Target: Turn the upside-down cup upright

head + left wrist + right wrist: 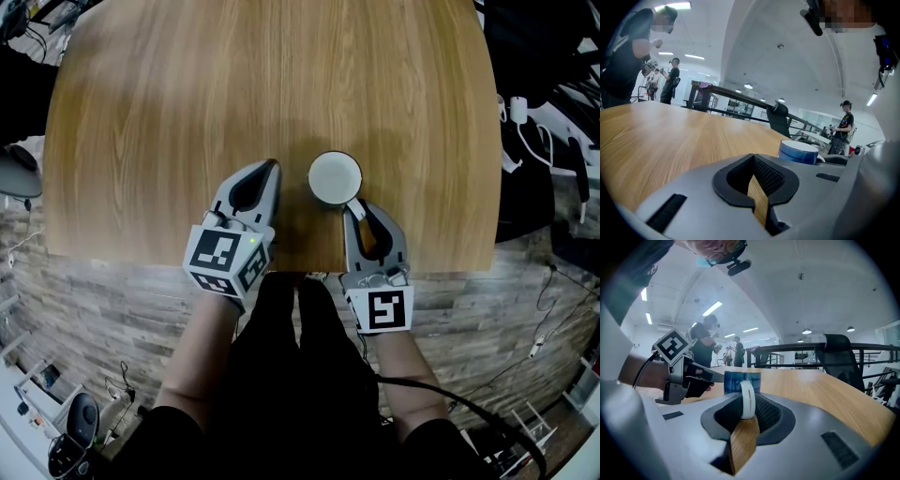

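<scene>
Right gripper view: your right gripper clamped on white handle of blue cup. Cup dead ahead of jaws, axis vertical, on table near front edge. Your left gripper closed, empty, just left of cup.

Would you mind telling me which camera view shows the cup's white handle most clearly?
The right gripper view: the handle stands upright, pinched in the right claw. The head view shows the cup from above, with the handle largely under that claw. The left gripper view shows only the cup's blue side.
</scene>
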A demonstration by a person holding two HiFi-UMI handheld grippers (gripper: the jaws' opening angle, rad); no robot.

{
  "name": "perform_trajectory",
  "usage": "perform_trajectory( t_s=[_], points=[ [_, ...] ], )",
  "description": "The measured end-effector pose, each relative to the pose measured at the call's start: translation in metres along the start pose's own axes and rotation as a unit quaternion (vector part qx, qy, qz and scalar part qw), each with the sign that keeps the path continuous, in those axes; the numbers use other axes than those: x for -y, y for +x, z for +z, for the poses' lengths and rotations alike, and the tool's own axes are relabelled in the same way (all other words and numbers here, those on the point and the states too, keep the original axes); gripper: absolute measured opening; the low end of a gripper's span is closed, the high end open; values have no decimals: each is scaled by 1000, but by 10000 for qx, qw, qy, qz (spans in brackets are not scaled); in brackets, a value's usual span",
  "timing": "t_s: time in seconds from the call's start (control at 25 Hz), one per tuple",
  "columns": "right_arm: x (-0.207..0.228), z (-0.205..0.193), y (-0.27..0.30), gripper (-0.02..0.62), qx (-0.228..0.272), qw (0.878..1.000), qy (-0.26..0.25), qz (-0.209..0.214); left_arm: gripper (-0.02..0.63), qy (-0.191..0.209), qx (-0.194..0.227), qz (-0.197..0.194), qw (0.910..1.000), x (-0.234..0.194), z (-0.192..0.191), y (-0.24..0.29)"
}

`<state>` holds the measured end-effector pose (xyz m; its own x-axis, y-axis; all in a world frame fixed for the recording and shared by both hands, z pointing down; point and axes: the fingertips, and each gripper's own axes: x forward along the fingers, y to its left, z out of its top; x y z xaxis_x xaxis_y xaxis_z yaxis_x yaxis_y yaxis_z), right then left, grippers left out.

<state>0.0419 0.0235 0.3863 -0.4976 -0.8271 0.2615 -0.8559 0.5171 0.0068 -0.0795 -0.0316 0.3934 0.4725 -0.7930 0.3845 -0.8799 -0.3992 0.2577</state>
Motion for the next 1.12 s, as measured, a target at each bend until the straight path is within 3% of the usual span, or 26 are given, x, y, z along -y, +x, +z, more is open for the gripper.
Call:
perform_trajectory(
  t_s=[0.32,0.64,0.84,1.12],
  points=[
    [-4,-10,-5,69,-364,9992,163,70,9,-34,30,-41,10000,4,2,-6],
    [-7,-10,-12,100,-424,9988,167,173,9,-28,65,-75,9999,9,2,-9],
    [-10,-17,-30,103,-478,9983,201,252,9,121,230,159,9995,7,5,-17],
    [-1,12,-57,70,-98,9997,205,-64,9,180,501,325,9981,13,21,-34]
  ],
)
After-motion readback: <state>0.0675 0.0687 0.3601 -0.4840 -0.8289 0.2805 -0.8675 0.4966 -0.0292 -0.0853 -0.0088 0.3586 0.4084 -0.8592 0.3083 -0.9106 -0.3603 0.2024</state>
